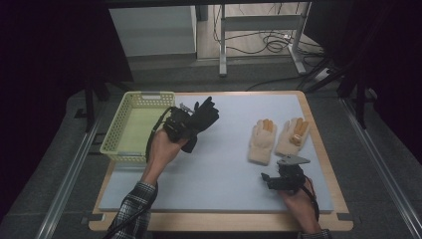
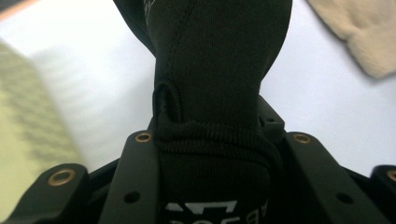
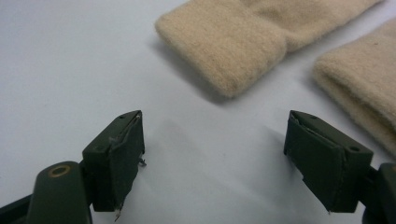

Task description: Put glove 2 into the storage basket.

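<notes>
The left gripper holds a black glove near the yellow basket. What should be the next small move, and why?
Probably carry the black glove a little to the left, over the yellow basket, then open. The left gripper is shut on the glove's cuff and holds it above the mat, just beside the basket's right rim. The right gripper waits open near the beige gloves.

Cloth, plastic and matt metal on the table

The black glove shows a fine matt knit with a ribbed cuff and stitched seams; the beige gloves look fuzzy and soft, the basket is pale yellow-green plastic mesh, the mat smooth and matt, the table edge bare wood
</notes>
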### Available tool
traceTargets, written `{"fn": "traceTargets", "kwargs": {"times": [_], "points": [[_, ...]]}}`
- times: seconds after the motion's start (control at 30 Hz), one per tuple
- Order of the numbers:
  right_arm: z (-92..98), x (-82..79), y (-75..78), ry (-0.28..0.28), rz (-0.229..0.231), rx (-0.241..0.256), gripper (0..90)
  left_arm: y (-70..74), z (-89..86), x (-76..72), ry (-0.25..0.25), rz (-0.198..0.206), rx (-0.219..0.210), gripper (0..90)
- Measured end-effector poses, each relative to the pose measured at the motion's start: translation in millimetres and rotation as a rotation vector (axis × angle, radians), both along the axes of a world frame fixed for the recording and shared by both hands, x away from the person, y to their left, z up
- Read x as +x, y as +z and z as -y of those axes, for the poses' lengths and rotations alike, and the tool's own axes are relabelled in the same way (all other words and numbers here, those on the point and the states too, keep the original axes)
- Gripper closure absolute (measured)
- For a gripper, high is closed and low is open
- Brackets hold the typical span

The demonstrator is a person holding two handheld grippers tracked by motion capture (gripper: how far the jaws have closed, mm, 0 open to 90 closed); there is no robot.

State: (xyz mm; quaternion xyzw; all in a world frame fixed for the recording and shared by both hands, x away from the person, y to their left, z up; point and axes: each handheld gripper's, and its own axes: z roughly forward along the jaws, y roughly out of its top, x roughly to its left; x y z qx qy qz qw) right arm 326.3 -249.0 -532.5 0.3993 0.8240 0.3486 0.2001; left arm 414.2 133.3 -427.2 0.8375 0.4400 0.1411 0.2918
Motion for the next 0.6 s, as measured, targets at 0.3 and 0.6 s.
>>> {"fn": "traceTargets", "kwargs": {"times": [0.3,0.6], "points": [[0.0,0.0,0.0,0.0,0.0,0.0,20.0,22.2,-50.7,8.3,0.127,0.031,0.009,63.6],[0.0,0.0,0.0,0.0,0.0,0.0,20.0,20.7,-106.2,14.6,0.257,0.032,0.027,63.5]]}}
